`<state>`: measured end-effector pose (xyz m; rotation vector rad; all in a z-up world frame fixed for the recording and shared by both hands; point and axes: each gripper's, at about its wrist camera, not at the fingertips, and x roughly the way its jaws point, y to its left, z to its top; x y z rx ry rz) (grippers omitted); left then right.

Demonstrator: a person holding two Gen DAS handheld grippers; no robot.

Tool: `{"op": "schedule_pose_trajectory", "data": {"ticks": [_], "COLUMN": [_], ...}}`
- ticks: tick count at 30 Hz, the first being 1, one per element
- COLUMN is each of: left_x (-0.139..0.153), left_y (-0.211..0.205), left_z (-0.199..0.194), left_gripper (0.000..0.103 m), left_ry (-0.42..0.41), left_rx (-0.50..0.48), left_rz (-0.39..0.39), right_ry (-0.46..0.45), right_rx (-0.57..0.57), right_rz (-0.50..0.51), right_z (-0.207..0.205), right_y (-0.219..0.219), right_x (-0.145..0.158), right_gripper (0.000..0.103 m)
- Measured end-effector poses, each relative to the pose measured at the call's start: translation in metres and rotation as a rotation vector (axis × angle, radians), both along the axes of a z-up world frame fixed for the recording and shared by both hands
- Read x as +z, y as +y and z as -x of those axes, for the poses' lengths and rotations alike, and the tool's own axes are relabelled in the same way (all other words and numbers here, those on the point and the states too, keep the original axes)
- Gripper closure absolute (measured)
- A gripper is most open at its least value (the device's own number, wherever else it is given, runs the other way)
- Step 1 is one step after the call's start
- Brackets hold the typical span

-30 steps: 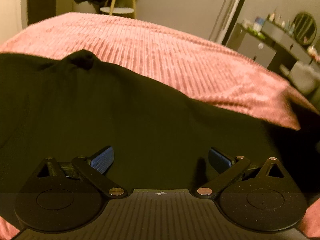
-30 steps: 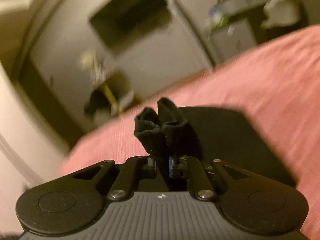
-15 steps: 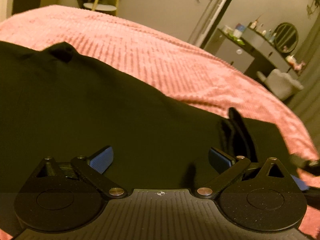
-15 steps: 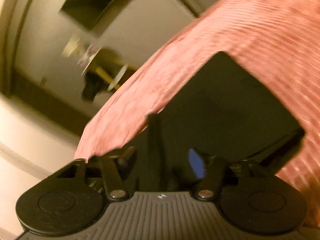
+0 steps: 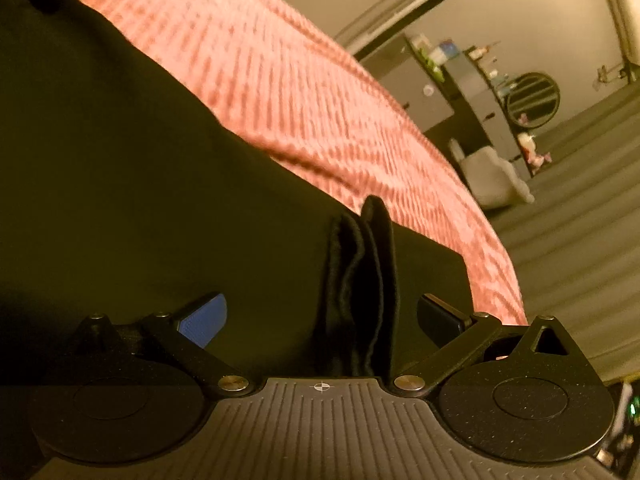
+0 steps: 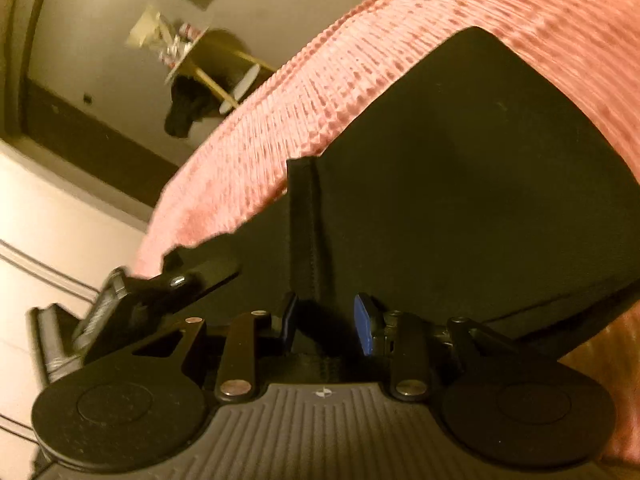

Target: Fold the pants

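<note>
Black pants (image 5: 140, 180) lie spread on a pink ribbed bedspread (image 5: 300, 80). My left gripper (image 5: 320, 320) is open wide just above the cloth. A raised, bunched fold (image 5: 364, 272) stands between its fingers, nearer the right one, and neither pad touches it. In the right wrist view the pants (image 6: 460, 200) show a folded corner. A narrow upright ridge of fabric (image 6: 306, 232) runs down between the jaws of my right gripper (image 6: 325, 320). Those jaws are closing, with gaps still showing beside both pads. One finger of the left gripper (image 6: 200, 272) shows at the left.
The bedspread (image 6: 280, 120) drops off at its edge close to the left of the grippers. Beyond the bed are a dresser with a round mirror (image 5: 532, 98), a pale chair (image 5: 492, 176) and a small side table with a dark garment (image 6: 188, 108).
My right gripper let go of the bunched cloth it pinched and sank toward the pants; a thin ridge stays between its jaws. The left gripper rolled and shifted until the fold came between its fingers.
</note>
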<state>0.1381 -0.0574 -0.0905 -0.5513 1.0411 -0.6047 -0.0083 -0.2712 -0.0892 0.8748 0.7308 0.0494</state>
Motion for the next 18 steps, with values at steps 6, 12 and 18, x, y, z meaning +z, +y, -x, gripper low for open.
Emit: {"op": "schedule_pose_trajectory", "data": {"ticks": [6,12,18], "left_x": [-0.007,-0.007,-0.006], "left_y": [-0.032,-0.05,-0.057], "left_z": [-0.012,-0.012,-0.012], "left_gripper": [0.0,0.012,0.07], "left_ry": [0.082,0.089,0.082], "left_rx": [-0.055,-0.067,-0.071], "left_rz": [0.043,0.022,-0.061], "right_ry": [-0.17,-0.15,-0.176], "right_rx": [-0.145,-0.137,-0.151], "right_rz": [-0.133,-0.148,-0.132], "right_z": [0.026,0.026,0.035], "right_y": [-0.026,-0.026,-0.027], "right_x": [-0.002,-0.005,0.0], "right_gripper": [0.058,0.055,0.055]}}
